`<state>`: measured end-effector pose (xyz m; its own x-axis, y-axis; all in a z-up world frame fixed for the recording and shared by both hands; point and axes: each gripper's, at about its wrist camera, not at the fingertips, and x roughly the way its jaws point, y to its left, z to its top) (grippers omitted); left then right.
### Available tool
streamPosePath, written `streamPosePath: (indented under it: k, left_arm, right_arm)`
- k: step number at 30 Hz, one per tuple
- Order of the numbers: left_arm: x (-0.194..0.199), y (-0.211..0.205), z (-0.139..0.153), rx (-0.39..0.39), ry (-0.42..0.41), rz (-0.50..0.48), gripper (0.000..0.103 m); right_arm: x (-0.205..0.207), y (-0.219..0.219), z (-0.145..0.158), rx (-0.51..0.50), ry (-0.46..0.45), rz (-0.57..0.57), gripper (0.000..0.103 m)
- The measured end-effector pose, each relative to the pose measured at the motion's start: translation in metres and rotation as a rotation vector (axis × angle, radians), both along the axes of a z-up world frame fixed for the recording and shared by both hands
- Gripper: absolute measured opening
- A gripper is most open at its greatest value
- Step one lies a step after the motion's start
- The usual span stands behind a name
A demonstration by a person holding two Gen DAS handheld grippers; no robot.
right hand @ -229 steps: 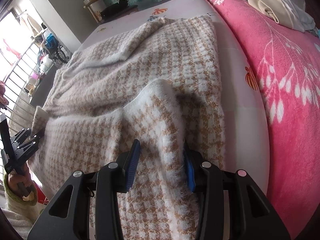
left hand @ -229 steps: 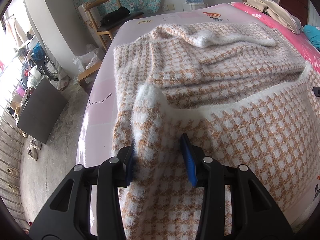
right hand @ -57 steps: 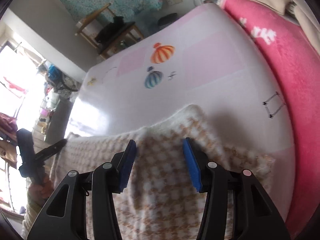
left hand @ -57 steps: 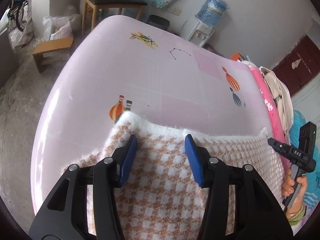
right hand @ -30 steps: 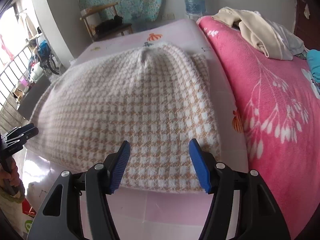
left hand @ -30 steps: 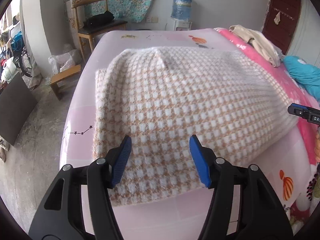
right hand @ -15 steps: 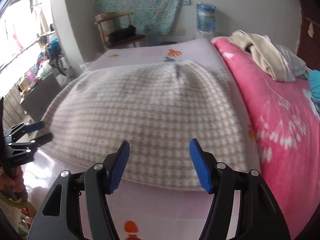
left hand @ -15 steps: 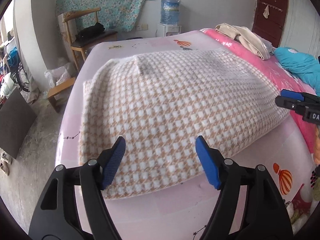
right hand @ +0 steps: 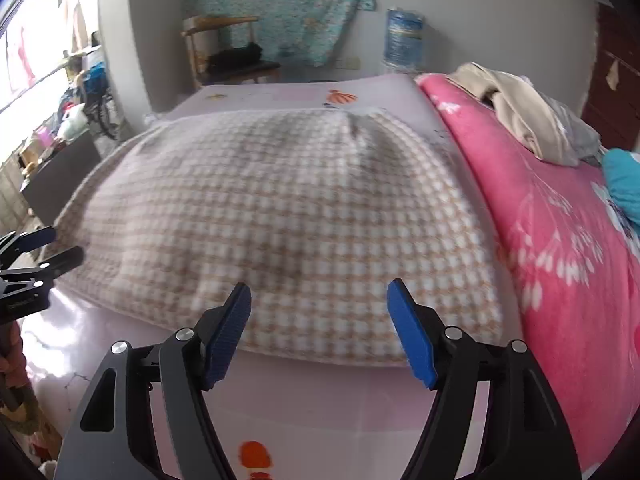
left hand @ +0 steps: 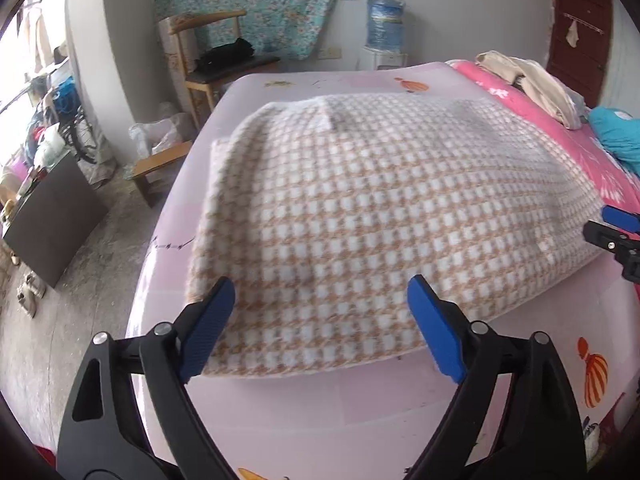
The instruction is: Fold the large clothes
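A large tan-and-white houndstooth knit garment (left hand: 372, 216) lies folded flat on the pale pink bed sheet (left hand: 328, 412); it also shows in the right wrist view (right hand: 288, 224). My left gripper (left hand: 320, 304) is open and empty, held above the garment's near left edge. My right gripper (right hand: 318, 304) is open and empty above its near right edge. Each gripper shows at the side of the other's view: the right one (left hand: 616, 232) and the left one (right hand: 32, 256).
A pink floral blanket (right hand: 560, 240) covers the bed's right side, with beige clothes (right hand: 520, 116) and a teal item (left hand: 616, 136) on it. A wooden chair (left hand: 216, 56), a stool (left hand: 160, 164), a water bottle (left hand: 386, 20) and a dark cabinet (left hand: 52, 220) stand off the bed.
Both grippers let go of the garment after carrying its edge over to the far side. They have since pulled back and up, and their jaws have opened wider.
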<state>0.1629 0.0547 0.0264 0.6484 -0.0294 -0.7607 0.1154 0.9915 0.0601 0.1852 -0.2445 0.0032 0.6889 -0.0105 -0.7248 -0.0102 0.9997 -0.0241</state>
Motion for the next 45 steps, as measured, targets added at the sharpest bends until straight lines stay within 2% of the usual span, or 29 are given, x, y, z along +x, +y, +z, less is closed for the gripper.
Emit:
streamPosePath:
  k: [2,3,4,5,9,11,13,16,20,22,26,29,34,40,45]
  left_arm:
    - [0.01,0.012,-0.021,0.006,0.078,0.039,0.085]
    - [0.008,0.012,-0.02,0.011,0.053,0.036,0.085]
    - [0.006,0.01,-0.017,0.022,0.046,0.034,0.085]
    - [0.004,0.008,-0.012,0.018,0.043,0.025,0.085]
    - [-0.017,0.004,0.013,-0.056,-0.028,-0.02,0.085]
    - [-0.03,0.002,0.028,-0.086,-0.07,-0.038,0.088]
    - [-0.043,-0.002,0.043,-0.11,-0.11,-0.045,0.091]
    - [-0.061,-0.009,0.064,-0.132,-0.166,-0.055,0.095]
    - [-0.075,-0.02,0.085,-0.166,-0.206,-0.052,0.095]
    - [-0.08,-0.025,0.094,-0.148,-0.221,-0.03,0.095]
    - [-0.085,-0.034,0.105,-0.061,-0.238,0.018,0.095]
    - [-0.089,-0.035,0.111,-0.035,-0.237,0.042,0.095]
    - [-0.098,-0.041,0.115,-0.012,-0.254,0.042,0.095]
    - [-0.105,-0.056,0.108,-0.006,-0.233,0.031,0.095]
    - [-0.099,-0.069,0.092,0.082,-0.186,0.073,0.095]
  right_arm:
    - [0.011,-0.022,-0.025,0.033,0.088,-0.072,0.073]
    - [0.015,-0.031,-0.038,0.075,0.128,-0.083,0.073]
    - [0.011,-0.031,-0.036,0.081,0.099,-0.083,0.073]
    - [0.009,-0.028,-0.032,0.074,0.107,-0.083,0.073]
    - [-0.014,-0.022,-0.007,0.116,0.045,-0.055,0.074]
    - [-0.029,-0.017,0.004,0.114,0.012,-0.041,0.076]
    - [-0.046,-0.011,0.014,0.118,-0.014,-0.026,0.088]
    - [-0.067,-0.002,0.027,0.088,-0.049,-0.005,0.093]
    - [-0.084,0.005,0.044,0.046,-0.09,-0.004,0.097]
    - [-0.091,0.009,0.052,0.006,-0.111,-0.013,0.097]
    - [-0.102,0.017,0.066,-0.064,-0.151,-0.026,0.097]
    - [-0.109,0.02,0.075,-0.098,-0.186,-0.032,0.097]
    - [-0.116,0.017,0.086,-0.092,-0.222,-0.07,0.097]
    - [-0.12,0.016,0.085,-0.027,-0.21,-0.042,0.097]
    - [-0.112,0.014,0.074,0.002,-0.153,-0.06,0.097]
